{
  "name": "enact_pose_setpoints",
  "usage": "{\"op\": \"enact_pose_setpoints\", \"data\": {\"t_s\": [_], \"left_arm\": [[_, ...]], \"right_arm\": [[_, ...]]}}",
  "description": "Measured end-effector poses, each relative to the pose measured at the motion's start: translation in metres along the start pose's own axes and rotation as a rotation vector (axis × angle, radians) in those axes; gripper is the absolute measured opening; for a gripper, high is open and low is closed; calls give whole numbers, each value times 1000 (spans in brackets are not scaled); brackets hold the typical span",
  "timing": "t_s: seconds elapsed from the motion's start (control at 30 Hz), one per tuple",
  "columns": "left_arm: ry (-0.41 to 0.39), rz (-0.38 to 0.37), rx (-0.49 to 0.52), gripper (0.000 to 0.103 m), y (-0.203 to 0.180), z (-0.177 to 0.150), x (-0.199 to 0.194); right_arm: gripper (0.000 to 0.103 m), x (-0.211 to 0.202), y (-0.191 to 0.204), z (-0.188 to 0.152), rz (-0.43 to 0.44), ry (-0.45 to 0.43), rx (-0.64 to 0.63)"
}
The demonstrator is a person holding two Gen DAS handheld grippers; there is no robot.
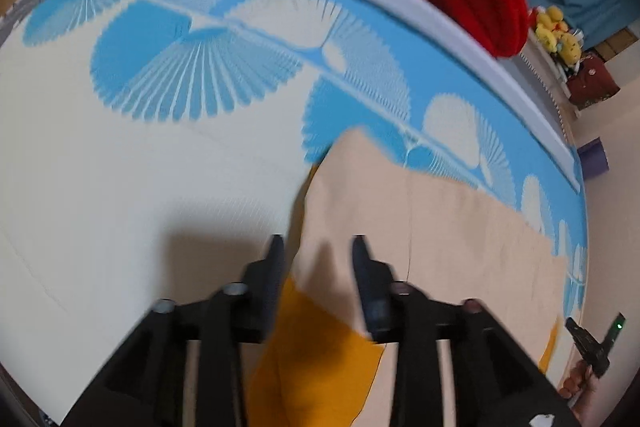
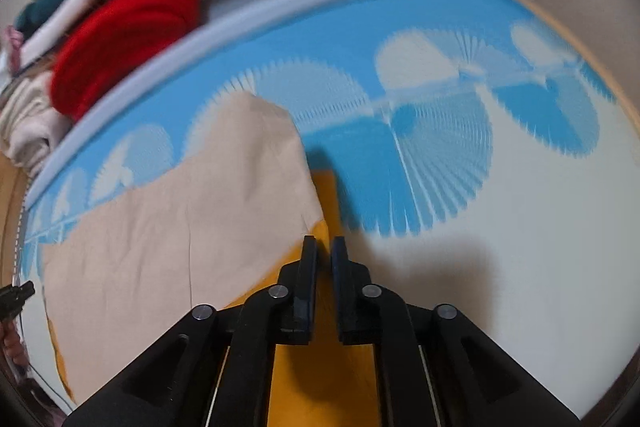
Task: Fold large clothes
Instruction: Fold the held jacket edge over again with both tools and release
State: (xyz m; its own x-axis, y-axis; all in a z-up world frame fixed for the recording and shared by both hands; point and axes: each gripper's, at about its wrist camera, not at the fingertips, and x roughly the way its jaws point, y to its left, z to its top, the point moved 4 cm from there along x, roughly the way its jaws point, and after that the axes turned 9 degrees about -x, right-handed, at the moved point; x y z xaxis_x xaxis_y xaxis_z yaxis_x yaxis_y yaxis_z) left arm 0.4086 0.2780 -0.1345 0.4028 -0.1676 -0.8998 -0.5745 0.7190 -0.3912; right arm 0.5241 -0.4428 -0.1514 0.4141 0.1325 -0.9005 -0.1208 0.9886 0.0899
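— Left gripper (image 1: 318, 241) hangs with jaws apart over the folded edge of that peach-and-mustard cotton garment (image 1: 440, 239); nothing's pinched.
— And the right gripper (image 2: 324, 243)?
— Nearly closed, seemingly empty, at the opposite edge. The garment runs lengthwise between them, flat, near the blue-and-cream fan-print mat's (image 1: 120, 167) bordered edge.

Both grippers — left gripper (image 1: 318, 241), right gripper (image 2: 324, 243) — are matte black, angular, with silver screws.
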Motion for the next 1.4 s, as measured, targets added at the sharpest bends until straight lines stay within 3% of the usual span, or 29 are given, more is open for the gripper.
{"op": "enact_pose_setpoints", "data": {"t_s": [0.13, 0.27, 0.33, 0.37, 0.43, 0.47, 0.67, 0.73, 0.93, 1.0, 1.07, 1.17, 1.23, 1.3, 1.4], "left_arm": [[94, -10, 5, 37, 14, -13, 6], [176, 0, 28, 37, 18, -32, 19], [195, -2, 52, 35, 12, -41, 23], [198, 6, 67, 33, 9, -44, 23], [184, 25, 120, 5, 1, -50, 23], [176, 28, 135, 3, -3, -49, 21], [-36, -36, 156, 1, -32, -32, -22], [-10, 40, 155, 3, -28, -36, -9], [35, 214, 162, 4, -7, -45, 12], [44, 231, 169, 4, -4, -47, 6], [50, 168, 190, 4, -11, -49, -5], [71, 40, 286, 7, -31, -63, -22], [155, -37, 382, 14, -41, -86, -22], [220, -13, 483, 16, -41, -110, -13], [303, 157, 622, 17, -18, -142, 13]], "right_arm": [[36, 24, -6, -26, 13, 160, -23], [37, 30, -3, -44, 35, 225, -88], [31, 23, 2, -45, 16, 204, -141], [17, 21, 4, -45, 3, 190, -162], [9, 16, 5, -45, 0, 178, -165], [4, 13, 3, -45, 3, 171, -157], [2, -19, -11, -30, 34, 27, -8], [2, -16, -11, -28, 22, 27, -3], [2, 18, -7, -44, -57, 167, -54], [3, 21, -8, -46, -58, 187, -53], [10, 15, -8, -46, -77, 187, -67], [12, -10, -3, -36, -121, 90, -141], [13, -25, 9, -36, -64, 37, -206], [14, -26, 19, -47, 27, 59, -269], [14, -9, 28, -76, 66, 174, -390]]}}
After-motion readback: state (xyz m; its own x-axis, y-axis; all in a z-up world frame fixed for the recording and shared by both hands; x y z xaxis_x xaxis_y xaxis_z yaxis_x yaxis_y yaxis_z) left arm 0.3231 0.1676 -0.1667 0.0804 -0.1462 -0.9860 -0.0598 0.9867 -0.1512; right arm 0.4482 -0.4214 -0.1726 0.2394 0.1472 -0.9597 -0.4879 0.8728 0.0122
